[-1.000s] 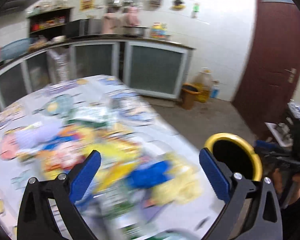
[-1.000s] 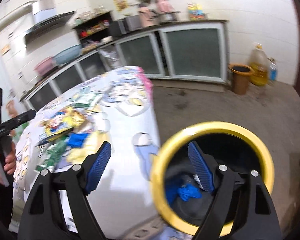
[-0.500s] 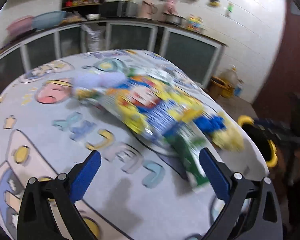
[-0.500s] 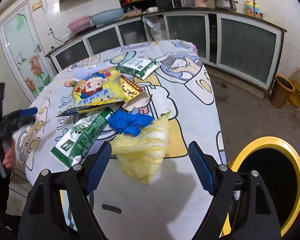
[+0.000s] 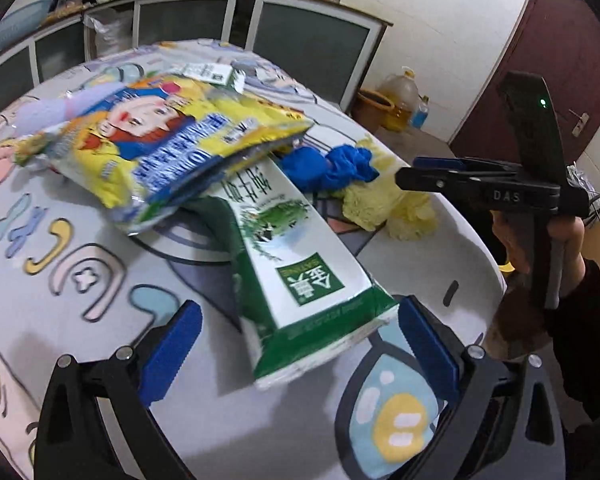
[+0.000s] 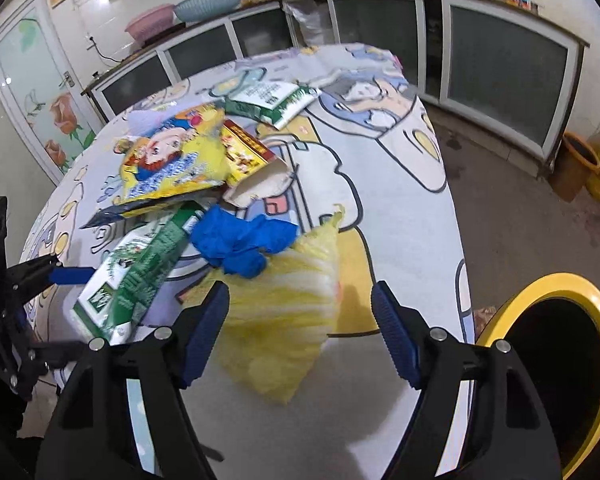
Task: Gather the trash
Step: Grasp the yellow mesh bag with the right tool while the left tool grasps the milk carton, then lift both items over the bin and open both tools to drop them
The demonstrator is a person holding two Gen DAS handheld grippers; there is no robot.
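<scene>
Kitchen table (image 6: pixel 380 184) under a cartoon cloth, trash heaped mid-table: yellow snack bag (image 5: pixel 148 148), green carton (image 5: pixel 296 276), blue glove (image 6: pixel 240 240), yellow net (image 6: pixel 284 320). Left gripper (image 5: pixel 300 344) wide open around the carton's near end, pads clear. Right gripper (image 6: pixel 300 324) closing, net between the jaws, untouched. Yellow-rimmed bin (image 6: pixel 556 368) beside the table, right

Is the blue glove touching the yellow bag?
Touching. In the right wrist view the blue glove lies on the top edge of the yellow bag, overlapping it with no tablecloth showing between them.
</scene>
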